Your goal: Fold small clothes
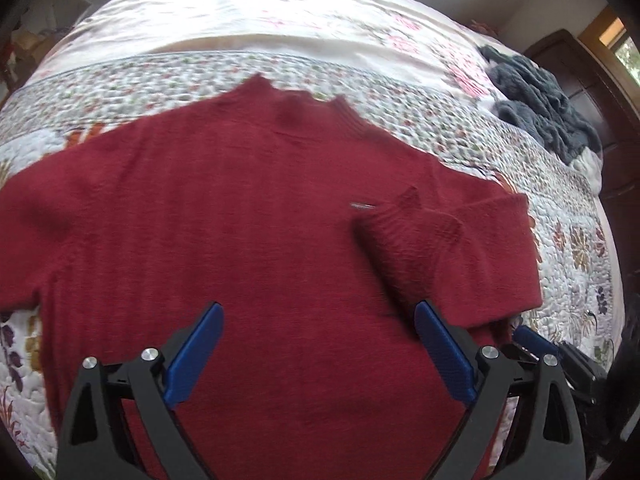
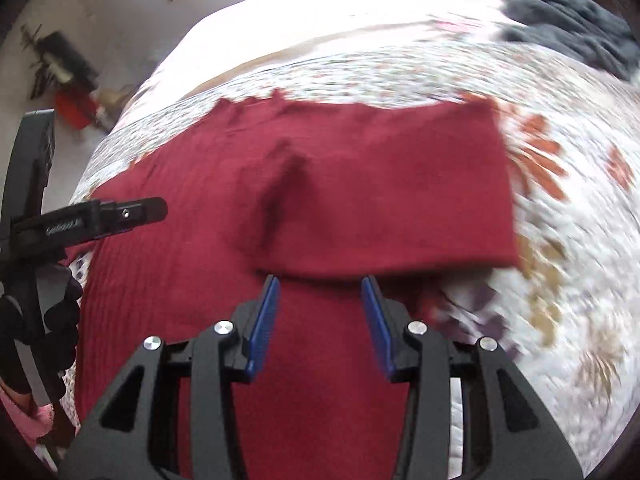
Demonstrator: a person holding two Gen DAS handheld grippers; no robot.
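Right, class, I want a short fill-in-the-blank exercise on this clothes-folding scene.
1. The sweater on the quilt is ____ in colour.
2. Both the left tongs and the right tongs are ____, gripping nothing.
3. One ____ is folded across the sweater's body.
4. The crumpled garment is dark ____.

Missing words: red; open; sleeve; grey

You have one red sweater (image 1: 240, 220) spread on one bed, which wears one floral quilt (image 1: 460, 132). One sleeve (image 2: 400, 184) is folded across the sweater's body. You have one grey garment (image 1: 540, 100) heaped near the bed's far corner. You hold two claws: one left claw (image 1: 318, 316) with two blue pads, spread wide, and one right claw (image 2: 320, 284) with two blue pads, also parted. One gloved hand (image 2: 60, 312) shows in the right wrist view.
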